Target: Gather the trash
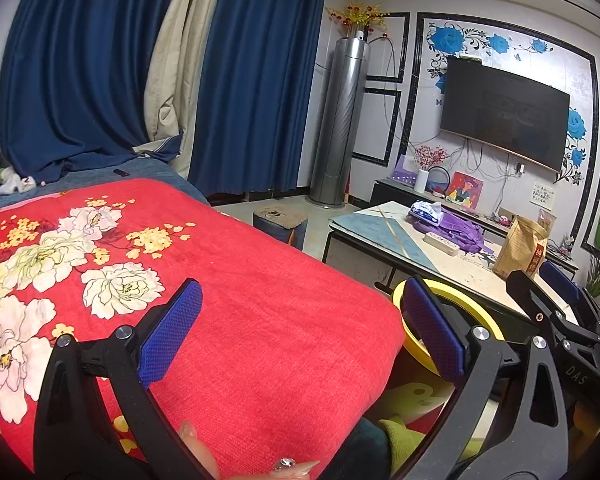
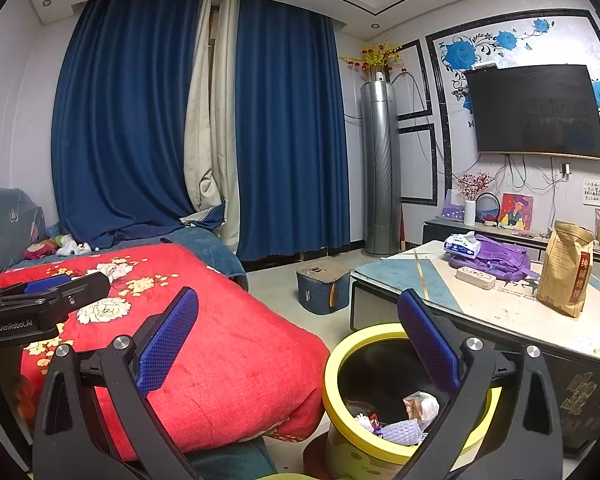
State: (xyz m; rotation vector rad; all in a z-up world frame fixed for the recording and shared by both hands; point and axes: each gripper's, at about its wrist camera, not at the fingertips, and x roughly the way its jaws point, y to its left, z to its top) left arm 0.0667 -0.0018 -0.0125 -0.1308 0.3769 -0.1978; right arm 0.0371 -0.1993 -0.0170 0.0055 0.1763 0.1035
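Note:
A yellow-rimmed trash bin (image 2: 340, 364) stands on the floor between the red floral blanket (image 2: 228, 344) and the low table (image 2: 512, 308). Inside it lie crumpled wrappers and bits of paper (image 2: 404, 420). My right gripper (image 2: 300, 344) hovers open above the bin's near side, nothing between its blue pads. My left gripper (image 1: 304, 332) is open over the blanket's (image 1: 240, 280) edge, empty; the bin's rim (image 1: 464, 304) shows behind its right finger. The right gripper (image 1: 556, 300) appears at the right in the left wrist view, and the left gripper (image 2: 44, 292) at the left in the right wrist view.
On the table sit a brown paper bag (image 2: 566, 272), a purple bag (image 2: 496, 258), a tissue pack (image 2: 462, 245) and a white power strip (image 2: 476, 278). A blue stool (image 2: 323, 288) stands on the floor. Blue curtains, a tall grey air conditioner (image 2: 380, 168) and a wall TV (image 2: 536, 112) lie beyond.

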